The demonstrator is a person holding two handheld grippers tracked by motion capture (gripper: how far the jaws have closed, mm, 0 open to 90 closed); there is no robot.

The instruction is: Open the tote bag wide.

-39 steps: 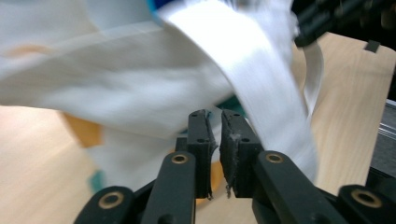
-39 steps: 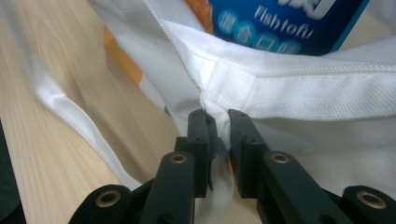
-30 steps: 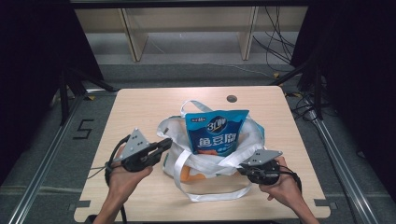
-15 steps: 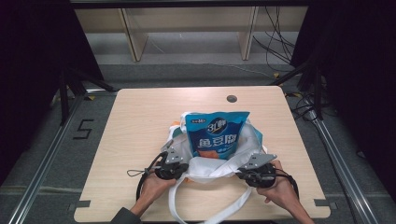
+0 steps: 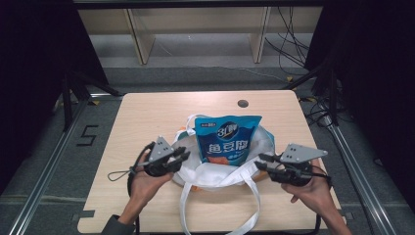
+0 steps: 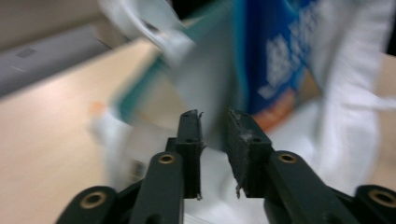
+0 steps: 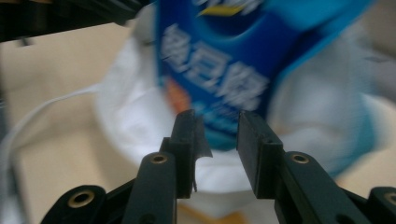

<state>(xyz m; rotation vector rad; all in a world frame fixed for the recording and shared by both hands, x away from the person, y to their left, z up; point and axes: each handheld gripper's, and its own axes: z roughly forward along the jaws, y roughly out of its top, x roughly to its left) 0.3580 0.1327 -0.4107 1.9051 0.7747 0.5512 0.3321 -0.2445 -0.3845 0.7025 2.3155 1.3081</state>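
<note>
While the soft white cloth tote bag (image 5: 220, 174) sags between them on the counter (image 5: 147, 117), holding a light, crinkly blue snack pouch (image 5: 227, 139), both the left hand-held gripper (image 5: 182, 155) and the right hand-held gripper (image 5: 262, 161) stand parted, empty; its limp rim probably offers the best hold.

Light wood table (image 5: 147, 117) with rounded corners and a small dark round hole (image 5: 242, 103) near its far edge. Grey floor (image 5: 44, 161) all around, metal rails (image 5: 46, 169) each side, a "5" (image 5: 86, 135) marked left. Pale shelf (image 5: 195, 24) behind, cables (image 5: 293, 39) far right, dark surroundings.
</note>
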